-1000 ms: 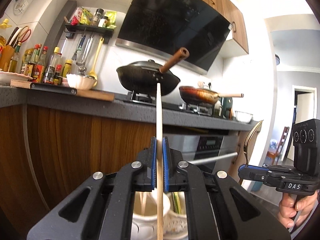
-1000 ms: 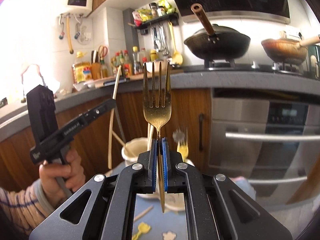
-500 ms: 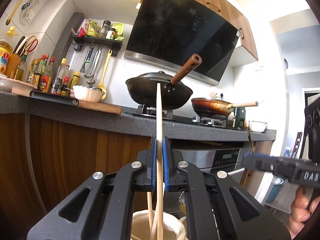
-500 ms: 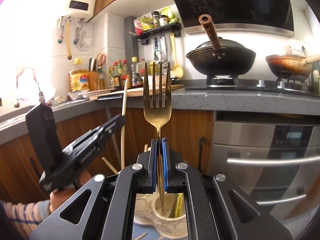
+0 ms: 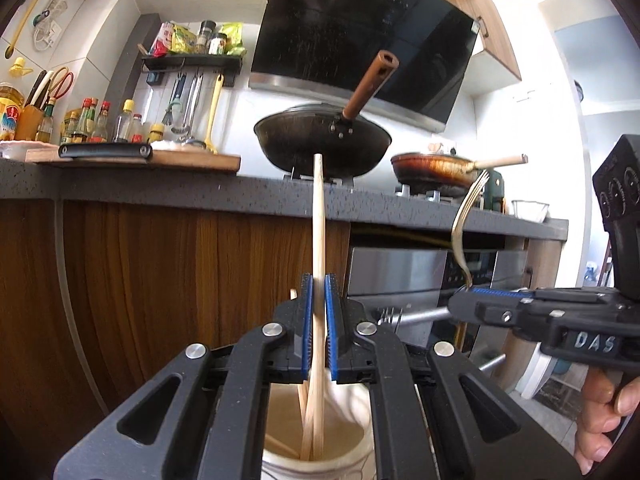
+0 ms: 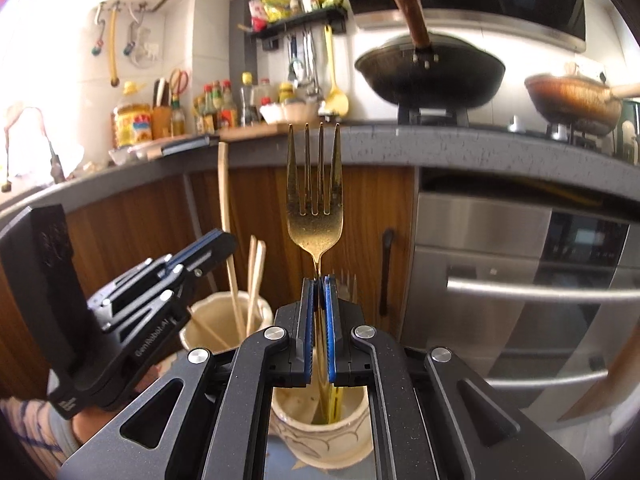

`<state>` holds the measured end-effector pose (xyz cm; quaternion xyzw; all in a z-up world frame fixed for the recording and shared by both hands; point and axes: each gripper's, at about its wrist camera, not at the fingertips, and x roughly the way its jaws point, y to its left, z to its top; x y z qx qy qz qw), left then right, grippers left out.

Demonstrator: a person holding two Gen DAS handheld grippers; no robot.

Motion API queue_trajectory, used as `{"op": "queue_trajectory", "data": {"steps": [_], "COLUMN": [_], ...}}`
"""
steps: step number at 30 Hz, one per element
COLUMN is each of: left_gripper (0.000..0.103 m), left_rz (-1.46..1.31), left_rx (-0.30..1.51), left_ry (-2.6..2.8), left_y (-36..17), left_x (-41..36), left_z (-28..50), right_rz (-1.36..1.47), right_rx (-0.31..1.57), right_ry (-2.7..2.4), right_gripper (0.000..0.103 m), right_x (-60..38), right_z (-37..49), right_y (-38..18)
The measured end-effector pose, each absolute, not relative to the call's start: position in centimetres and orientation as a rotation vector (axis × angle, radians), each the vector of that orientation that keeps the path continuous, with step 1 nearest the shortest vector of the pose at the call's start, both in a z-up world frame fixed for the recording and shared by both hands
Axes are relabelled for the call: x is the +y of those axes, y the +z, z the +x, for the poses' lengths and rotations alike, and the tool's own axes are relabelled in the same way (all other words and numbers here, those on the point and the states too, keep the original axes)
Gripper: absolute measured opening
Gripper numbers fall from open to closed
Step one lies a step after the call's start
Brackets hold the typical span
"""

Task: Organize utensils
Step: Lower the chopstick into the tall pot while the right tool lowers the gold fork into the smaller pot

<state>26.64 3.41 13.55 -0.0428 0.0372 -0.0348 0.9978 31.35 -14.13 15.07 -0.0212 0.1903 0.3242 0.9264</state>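
Kitchen scene, dark stone table (image 5: 120,188) run across the back with a black wok (image 5: 322,142) and a brown frying pan (image 5: 434,166) on the hob, oven (image 6: 520,280) below.

Down low, two cream ceramic holders stand side by side. Chopstick holder (image 6: 200,320) sits under the left gripper (image 5: 319,300); fork holder (image 6: 356,436) sits under the right gripper (image 6: 319,300).

Left jaws are clenched on a pale wooden chopstick (image 5: 319,220). Long axis near upright, slight lean. Its lower end hangs inside the mouth of the chopstick holder, in among other chopsticks (image 6: 254,276) already standing there. Can't tell if the tip touches the bottom.

Right jaws are clenched on the neck of a gold fork (image 6: 316,196). Tines up, handle straight down, upright. Handle end reaches into the fork holder directly below the jaws; a yellow-green utensil (image 6: 334,404) already in there, plus grey fork tines (image 6: 348,280) sticking up just behind the jaws.

Key relation: each utensil is right over its own holder, long axis lined up with the opening, so the coming move looks like a straight drop and release, no sideways shift needed. Each hand is nearer its own holder; the two grippers are close, apart, not touching.

Fork looks thin, metal, shiny and speckled, four tines. Chopstick is plain light wood, thin, square-ish top end.

Risk, judged: fork may clink or tip against the rim on release.
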Motion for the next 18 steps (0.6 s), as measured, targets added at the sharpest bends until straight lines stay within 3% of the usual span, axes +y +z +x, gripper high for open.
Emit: {"op": "queue_trajectory", "data": {"steps": [9,18], "left_gripper": [0.006,0.006], "left_rz": [-0.049,-0.053], "left_rx": [0.185,0.185], "left_ry": [-0.028,-0.033], "left_y": [12.3,12.3], "left_x": [2.8,3.1], "left_z": [27.7,27.6], "right_rz": [-0.048,-0.024], "right_rx": [0.474,0.510], "right_ry": [0.671,0.661], "right_gripper": [0.006,0.006], "right_x": [-13.3,-12.7], "right_z": [32.6,34.0], "right_y": [12.4,11.0]}}
